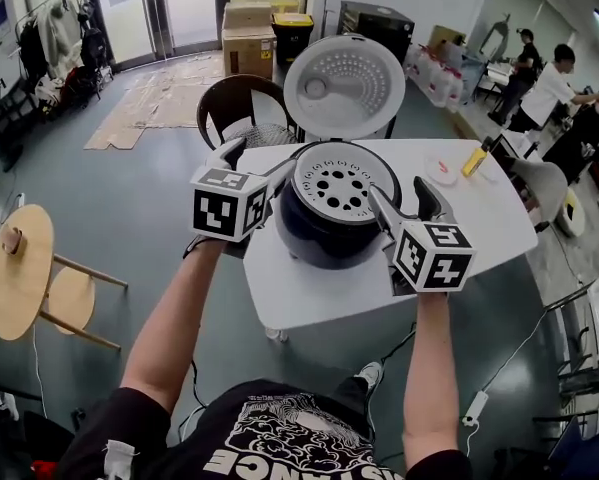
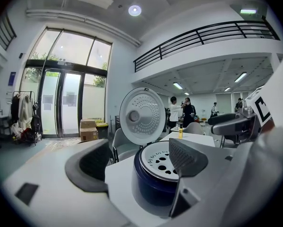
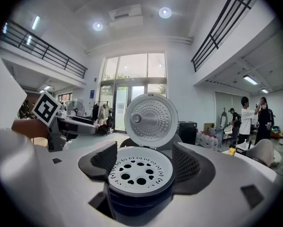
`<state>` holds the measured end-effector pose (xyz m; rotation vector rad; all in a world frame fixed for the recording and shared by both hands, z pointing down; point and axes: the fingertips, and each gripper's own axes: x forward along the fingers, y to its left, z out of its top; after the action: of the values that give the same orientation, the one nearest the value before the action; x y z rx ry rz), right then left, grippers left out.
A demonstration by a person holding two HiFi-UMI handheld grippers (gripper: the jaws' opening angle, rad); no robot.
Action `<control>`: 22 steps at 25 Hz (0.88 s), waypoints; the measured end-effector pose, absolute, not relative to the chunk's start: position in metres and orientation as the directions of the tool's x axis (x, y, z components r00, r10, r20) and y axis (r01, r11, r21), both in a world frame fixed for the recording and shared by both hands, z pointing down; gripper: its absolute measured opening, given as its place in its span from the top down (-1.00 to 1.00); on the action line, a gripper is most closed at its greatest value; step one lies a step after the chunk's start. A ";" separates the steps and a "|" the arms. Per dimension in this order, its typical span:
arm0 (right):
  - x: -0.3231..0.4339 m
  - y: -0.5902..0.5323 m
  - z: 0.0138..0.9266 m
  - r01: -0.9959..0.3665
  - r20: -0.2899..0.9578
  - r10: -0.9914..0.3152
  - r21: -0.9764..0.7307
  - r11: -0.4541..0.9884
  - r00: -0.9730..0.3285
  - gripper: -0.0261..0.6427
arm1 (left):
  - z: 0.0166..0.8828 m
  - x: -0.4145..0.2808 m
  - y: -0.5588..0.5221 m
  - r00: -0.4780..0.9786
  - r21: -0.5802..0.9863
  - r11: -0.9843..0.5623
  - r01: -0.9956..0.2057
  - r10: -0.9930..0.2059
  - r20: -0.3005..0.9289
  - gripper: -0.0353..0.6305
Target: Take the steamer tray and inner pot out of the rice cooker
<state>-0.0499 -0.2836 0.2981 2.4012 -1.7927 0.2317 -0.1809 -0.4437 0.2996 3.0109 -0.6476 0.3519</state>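
Note:
A dark blue rice cooker stands on the white table with its round lid swung up behind it. The white perforated steamer tray sits in its mouth and hides the inner pot. My left gripper is open at the cooker's left rim, one finger reaching over the tray's edge. My right gripper is open at the right rim. In the right gripper view its two fingers flank the tray without pressing on it.
On the table's far right lie a small white dish and a yellow bottle. A dark chair stands behind the table and round wooden stools to the left. Cardboard boxes and people are at the back.

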 end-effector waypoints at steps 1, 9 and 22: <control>-0.043 -0.289 0.301 -0.964 0.201 -0.943 0.020 -0.267 0.265 -0.16 | 0.303 -0.176 -0.447 0.882 -0.010 -0.907 -0.421 -0.412 0.229 -0.26; 0.044 -0.310 0.308 -0.993 0.199 -0.972 0.009 -0.121 0.121 -0.16 | 0.308 -0.109 -0.447 0.814 -0.038 -0.843 -0.536 -0.529 0.239 -0.26; 0.117 -0.335 0.300 -0.970 0.248 -0.945 0.059 0.235 -0.214 -0.16 | 0.301 -0.051 -0.423 0.637 -0.034 -0.665 -0.746 -0.728 0.252 -0.26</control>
<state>0.1171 -0.3348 0.3004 1.8033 -2.2759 0.1600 -0.0509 -0.4230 0.3009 2.7758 -1.2519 0.3768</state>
